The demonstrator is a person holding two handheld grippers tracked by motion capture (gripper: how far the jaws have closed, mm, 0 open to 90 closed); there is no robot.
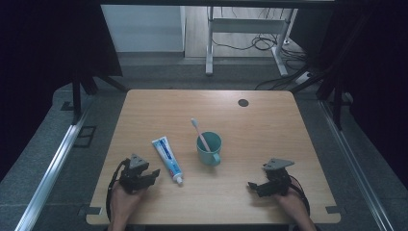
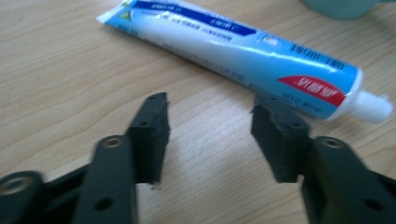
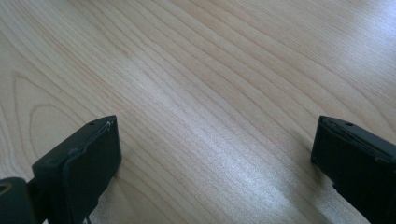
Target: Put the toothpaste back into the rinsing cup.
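High view, toothpaste tube (image 1: 168,159) beside left gripper (image 1: 150,174)

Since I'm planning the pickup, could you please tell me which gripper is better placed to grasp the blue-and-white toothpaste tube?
Probably the left gripper: its open jaws point at the blue-and-white toothpaste tube close ahead. The right gripper is open over bare wooden table.
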